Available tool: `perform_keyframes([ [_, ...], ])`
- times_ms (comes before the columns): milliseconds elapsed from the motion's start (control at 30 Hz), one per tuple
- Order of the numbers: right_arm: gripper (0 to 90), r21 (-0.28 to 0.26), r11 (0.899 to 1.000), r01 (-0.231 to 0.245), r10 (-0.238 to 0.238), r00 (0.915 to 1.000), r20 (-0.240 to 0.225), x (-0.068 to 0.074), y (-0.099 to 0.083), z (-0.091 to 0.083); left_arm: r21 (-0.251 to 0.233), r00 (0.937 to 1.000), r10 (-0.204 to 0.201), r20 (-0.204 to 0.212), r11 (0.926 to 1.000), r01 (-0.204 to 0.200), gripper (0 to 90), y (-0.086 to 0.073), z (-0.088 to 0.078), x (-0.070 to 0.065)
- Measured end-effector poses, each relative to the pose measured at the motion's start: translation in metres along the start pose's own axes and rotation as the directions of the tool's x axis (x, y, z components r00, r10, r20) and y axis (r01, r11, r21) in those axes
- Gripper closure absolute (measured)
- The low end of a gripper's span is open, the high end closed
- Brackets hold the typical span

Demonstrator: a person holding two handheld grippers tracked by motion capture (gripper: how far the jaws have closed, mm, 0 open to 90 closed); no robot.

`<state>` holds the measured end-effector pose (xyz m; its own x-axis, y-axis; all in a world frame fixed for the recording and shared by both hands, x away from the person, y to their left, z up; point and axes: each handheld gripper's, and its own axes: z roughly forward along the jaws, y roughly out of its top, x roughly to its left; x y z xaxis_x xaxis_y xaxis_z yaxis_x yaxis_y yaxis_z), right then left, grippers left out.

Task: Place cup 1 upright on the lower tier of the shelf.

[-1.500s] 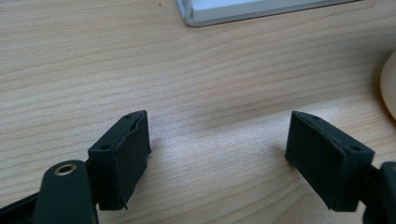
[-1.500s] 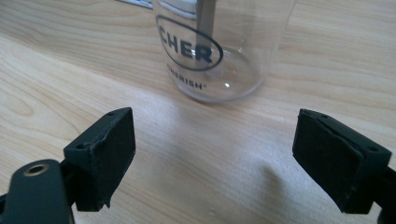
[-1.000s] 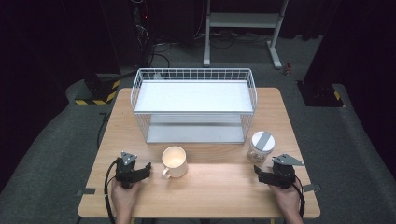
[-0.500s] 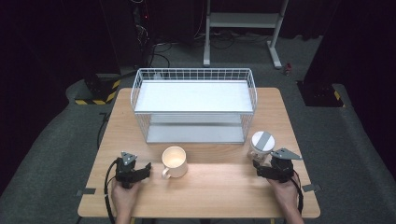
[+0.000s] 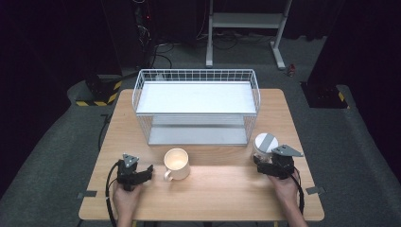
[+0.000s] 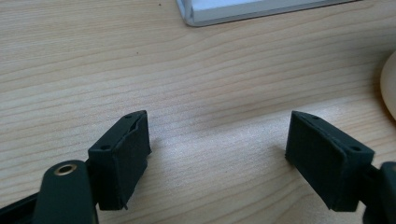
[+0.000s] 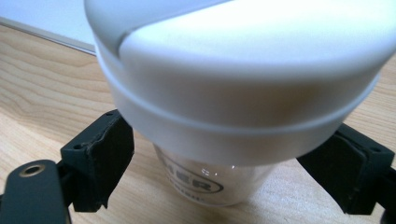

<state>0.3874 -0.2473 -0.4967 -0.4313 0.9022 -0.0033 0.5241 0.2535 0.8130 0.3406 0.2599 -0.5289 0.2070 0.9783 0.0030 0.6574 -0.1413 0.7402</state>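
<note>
A clear jar with a white lid (image 5: 265,143) stands at the right of the wooden table (image 5: 222,189). My right gripper (image 5: 264,160) has come up to it. In the right gripper view the jar (image 7: 233,93) stands between the two black jaws of that gripper (image 7: 224,163); a gap shows on each side of the clear body, so it is open. A cream mug (image 5: 176,163) stands left of centre, handle toward the left. My left gripper (image 5: 150,171) rests just left of the mug, open (image 6: 217,158) over bare wood, with the mug's rim (image 6: 390,88) at the right edge.
A white wire basket rack (image 5: 196,75) with two shelves stands across the back half of the table, its lower shelf (image 6: 243,11) just beyond the mug and jar. Dark floor, cables and a metal stand lie past the far edge.
My right gripper has moved forward and slightly left until its jaws stand on either side of the jar. The left gripper, the mug and the jar have stayed put.
</note>
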Motion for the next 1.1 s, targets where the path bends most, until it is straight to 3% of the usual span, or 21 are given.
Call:
perform_keyframes([
  [1100,18.0,-0.005,1.000,0.015,-0.015,0.9996,0.023,0.001,0.010,0.011,0.002,1.0000,0.000,0.001,1.0000,0.000,21.8,0.000,0.000,0.000],
])
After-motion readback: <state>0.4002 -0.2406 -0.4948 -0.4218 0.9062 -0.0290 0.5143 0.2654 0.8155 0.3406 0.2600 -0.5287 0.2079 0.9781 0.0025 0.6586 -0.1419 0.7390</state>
